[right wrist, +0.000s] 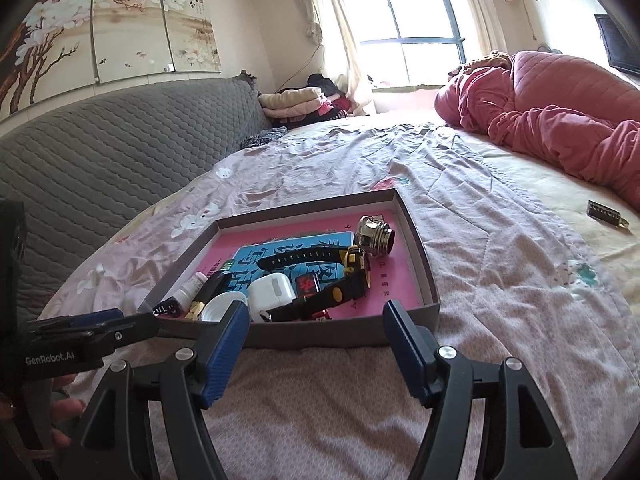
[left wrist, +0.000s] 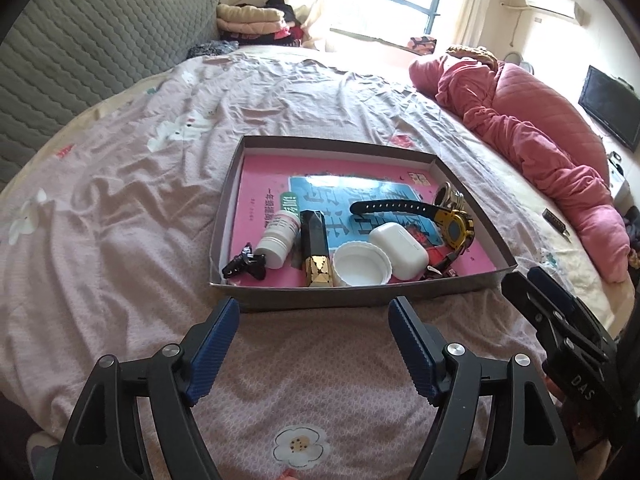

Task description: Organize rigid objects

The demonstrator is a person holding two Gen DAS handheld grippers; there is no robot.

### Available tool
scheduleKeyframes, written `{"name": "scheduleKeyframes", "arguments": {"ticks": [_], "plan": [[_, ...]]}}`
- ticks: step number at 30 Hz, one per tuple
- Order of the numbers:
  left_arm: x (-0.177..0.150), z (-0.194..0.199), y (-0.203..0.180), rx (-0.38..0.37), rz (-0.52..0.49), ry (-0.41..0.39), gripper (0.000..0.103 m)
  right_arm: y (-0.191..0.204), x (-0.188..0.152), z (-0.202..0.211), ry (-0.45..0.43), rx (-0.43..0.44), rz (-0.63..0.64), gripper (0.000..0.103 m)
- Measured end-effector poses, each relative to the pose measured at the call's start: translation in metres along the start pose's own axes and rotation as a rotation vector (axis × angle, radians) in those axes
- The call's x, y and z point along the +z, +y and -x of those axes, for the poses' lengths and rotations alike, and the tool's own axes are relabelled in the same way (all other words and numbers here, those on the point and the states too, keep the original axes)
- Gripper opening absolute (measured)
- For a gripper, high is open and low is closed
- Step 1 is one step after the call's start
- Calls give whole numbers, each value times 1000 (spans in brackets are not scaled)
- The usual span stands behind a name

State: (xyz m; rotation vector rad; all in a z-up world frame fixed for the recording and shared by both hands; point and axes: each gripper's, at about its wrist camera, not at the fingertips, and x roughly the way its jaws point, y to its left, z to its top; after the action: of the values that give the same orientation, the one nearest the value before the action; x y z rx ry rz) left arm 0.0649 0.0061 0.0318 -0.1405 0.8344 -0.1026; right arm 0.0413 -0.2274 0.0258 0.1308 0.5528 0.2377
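Resting on the pink bedsheet (left wrist: pixel 120 208), just ahead of both grippers: a shallow cardboard tray (left wrist: pixel 360 292) holding the rigid objects, all crowded toward its near wall. Counted inside: one white pill bottle (left wrist: pixel 278 236) lying on its side, one black-and-gold faceted case (left wrist: pixel 316 252), one white screw cap (left wrist: pixel 360 266) facing up, one white earbud case (left wrist: pixel 398 250), one black-and-yellow wristwatch (left wrist: pixel 452 228), one metal threaded fitting (right wrist: pixel 376 236) at the far right, one small black clip (left wrist: pixel 246 264) in the near left corner. Possibly one more small red-and-black item beneath the watch strap, too hidden to name. Lining the tray floor, one pink-and-blue printed sheet (left wrist: pixel 260 176).

Left gripper (left wrist: pixel 314 344): released, jaws spread wide, nothing between the pads, hovering short of the tray's near wall. Right gripper (right wrist: pixel 314 344): likewise released and empty, poised at the tray's near right side.

Judged as the close of a placing step, or a pause between picks, with both tools free. One small dark metal piece (right wrist: pixel 604 212) lying alone on the sheet, well apart to the right near the pink quilt (right wrist: pixel 560 120); likely the next candidate. Calling for a reach across with the right gripper, a low approach onto a thin, flat thing, and a firm pinch against soft bedding.
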Motion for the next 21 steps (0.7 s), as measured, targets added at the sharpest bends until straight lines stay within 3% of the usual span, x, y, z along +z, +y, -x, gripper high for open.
{"name": "scheduleKeyframes", "arguments": {"ticks": [8, 21], "plan": [[-7, 13, -7, 29, -29, -2, 78, 8, -9, 13, 8, -14, -7, 69], [-23, 30, -11, 32, -40, -9, 78, 20, -17, 31, -27, -109, 5, 69]]}}
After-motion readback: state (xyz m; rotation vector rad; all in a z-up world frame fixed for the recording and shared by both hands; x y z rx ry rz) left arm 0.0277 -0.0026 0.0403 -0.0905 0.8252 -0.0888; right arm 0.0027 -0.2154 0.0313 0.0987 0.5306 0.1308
